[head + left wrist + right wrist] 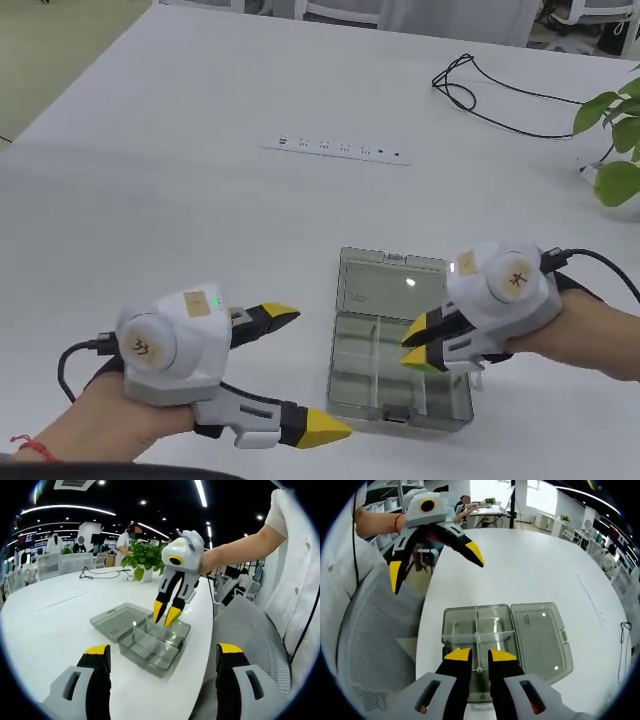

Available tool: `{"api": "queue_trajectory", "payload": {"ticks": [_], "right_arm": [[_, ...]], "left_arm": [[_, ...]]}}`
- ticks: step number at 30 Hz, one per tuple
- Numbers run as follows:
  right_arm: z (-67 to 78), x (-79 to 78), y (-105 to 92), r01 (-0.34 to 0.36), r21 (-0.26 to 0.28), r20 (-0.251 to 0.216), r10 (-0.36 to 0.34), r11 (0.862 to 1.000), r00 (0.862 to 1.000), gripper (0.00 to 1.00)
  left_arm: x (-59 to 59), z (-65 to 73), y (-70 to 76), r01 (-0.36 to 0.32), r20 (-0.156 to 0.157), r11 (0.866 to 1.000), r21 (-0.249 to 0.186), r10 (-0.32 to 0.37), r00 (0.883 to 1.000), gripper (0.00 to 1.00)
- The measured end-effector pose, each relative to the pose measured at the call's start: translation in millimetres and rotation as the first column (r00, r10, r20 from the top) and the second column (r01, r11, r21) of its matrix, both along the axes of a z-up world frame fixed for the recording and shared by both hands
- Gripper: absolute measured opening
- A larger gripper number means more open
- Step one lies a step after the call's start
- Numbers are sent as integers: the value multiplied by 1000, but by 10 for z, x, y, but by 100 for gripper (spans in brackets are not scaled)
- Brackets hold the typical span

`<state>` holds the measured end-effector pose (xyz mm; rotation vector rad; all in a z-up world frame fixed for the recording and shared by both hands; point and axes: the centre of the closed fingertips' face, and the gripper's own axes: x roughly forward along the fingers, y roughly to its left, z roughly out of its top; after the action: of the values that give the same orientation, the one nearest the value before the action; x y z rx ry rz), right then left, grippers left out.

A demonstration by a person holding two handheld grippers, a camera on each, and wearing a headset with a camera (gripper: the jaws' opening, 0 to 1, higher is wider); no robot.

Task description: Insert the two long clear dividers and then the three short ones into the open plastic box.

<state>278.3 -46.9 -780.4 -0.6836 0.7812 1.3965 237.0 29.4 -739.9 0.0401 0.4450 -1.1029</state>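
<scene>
Caught over the work: my right gripper [418, 348] hangs above the open plastic box [338, 370], at about 5 o'clock on the white worktop [200, 200]. Its jaws are drawn almost together astride a clear divider [476, 625] that runs down the middle of the tray. Whether they pinch that divider or merely bracket it, I cannot tell. At least one cross divider [495, 634] stands in the tray, so I judge this a late seating step. The lid [385, 285] lies flat toward 12 o'clock, leaving the tray open to reach from above. My left gripper [312, 372] hovers at 7 o'clock, just beside the box. Its jaws are spread wide and empty, likely placed to steady the box if it slides.
</scene>
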Motion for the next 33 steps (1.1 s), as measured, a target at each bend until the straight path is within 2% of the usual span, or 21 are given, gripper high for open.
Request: {"api": "queue_trajectory", "payload": {"ticks": [9, 18, 29, 33], "right_arm": [[211, 32, -189, 61, 51, 6, -61, 997, 998, 24], [269, 9, -510, 107, 53, 7, -107, 993, 994, 33], [183, -6, -1084, 156, -14, -1, -157, 988, 988, 42], [107, -39, -1327, 171, -62, -2, -171, 983, 985, 45]], "left_arm": [[17, 28, -13, 5, 4, 1000, 0, -5, 1000, 88], [11, 43, -14, 7, 3, 1000, 5, -7, 1000, 88], [11, 45, -13, 8, 1, 1000, 8, -8, 1000, 89], [8, 44, -16, 8, -2, 1000, 4, -8, 1000, 91]]}}
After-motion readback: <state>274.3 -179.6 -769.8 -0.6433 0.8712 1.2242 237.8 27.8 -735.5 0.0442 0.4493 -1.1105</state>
